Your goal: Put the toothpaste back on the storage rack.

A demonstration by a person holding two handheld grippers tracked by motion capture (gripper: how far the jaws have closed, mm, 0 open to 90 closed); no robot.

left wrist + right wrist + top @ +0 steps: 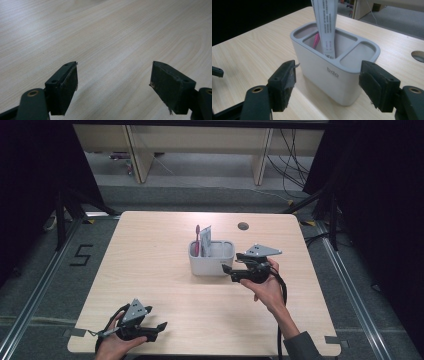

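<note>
Right gripper view showed my right claw (328, 85) spread wide and holding nothing, its pads either side of the white holder (329, 75) but not touching it. A pink toothbrush (197, 239) and a tube (326, 27) already stood inside, so I judged the loading done. At seven o'clock on the surface (150, 270), my left claw (113, 87) gaped wide, gripping nothing.

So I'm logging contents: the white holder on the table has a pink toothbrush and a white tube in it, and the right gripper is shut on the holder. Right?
Not quite. The right gripper view shows the right gripper open, its jaws clear of the holder. The pink toothbrush and white tube do stand in it.
</note>
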